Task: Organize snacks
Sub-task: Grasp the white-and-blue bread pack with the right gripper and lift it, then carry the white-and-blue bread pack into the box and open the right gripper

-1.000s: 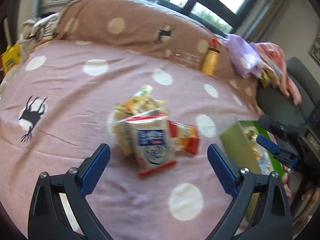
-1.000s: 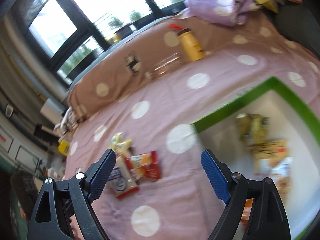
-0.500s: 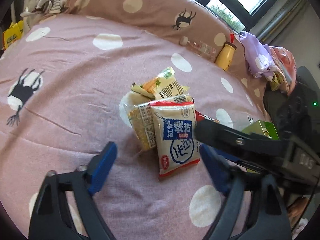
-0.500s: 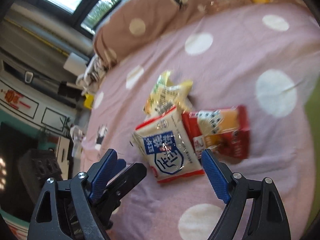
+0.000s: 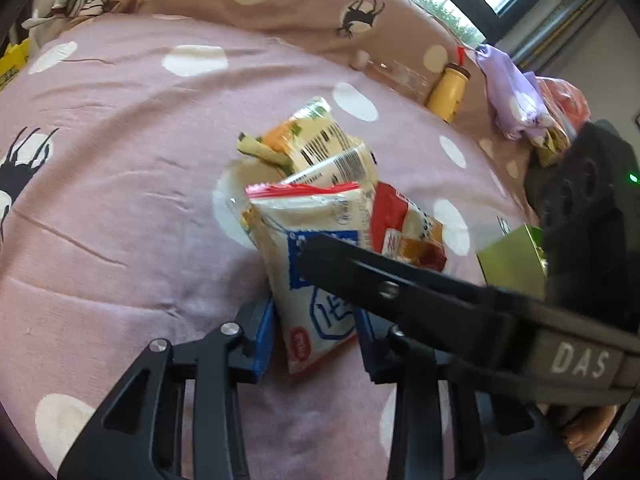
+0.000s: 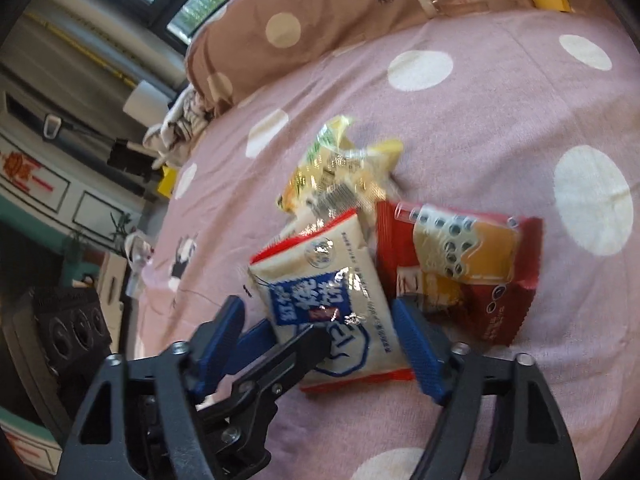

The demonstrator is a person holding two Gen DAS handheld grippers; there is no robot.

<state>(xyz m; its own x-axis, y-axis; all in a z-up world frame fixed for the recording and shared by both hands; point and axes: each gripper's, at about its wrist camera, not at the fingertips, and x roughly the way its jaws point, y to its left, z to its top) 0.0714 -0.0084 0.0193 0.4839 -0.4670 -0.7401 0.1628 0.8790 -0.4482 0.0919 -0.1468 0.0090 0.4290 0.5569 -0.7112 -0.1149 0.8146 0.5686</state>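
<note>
A white snack packet (image 5: 316,232) with a blue label and red ends lies on top of a small pile on the pink dotted bedspread (image 5: 120,200). My left gripper (image 5: 316,340) is shut on its near end, a blue pad pressing each side. My right gripper (image 6: 320,340) straddles the same packet (image 6: 320,280) and its jaws are closing; the left pad stands clear of the packet. One right finger (image 5: 360,276) crosses over the packet in the left wrist view. A red packet (image 6: 460,264) lies to the right, yellow-green packets (image 6: 344,176) behind.
A green box (image 5: 512,260) stands at the right of the bed. A yellow bottle (image 5: 448,92) and a clear bottle (image 5: 396,76) lie against the brown dotted pillow (image 5: 300,8). Purple cloth (image 5: 508,92) is heaped at the far right.
My left jaws have closed on the white packet. The right gripper has swung from the green box down to the snack pile, and its jaws have narrowed around the same packet.
</note>
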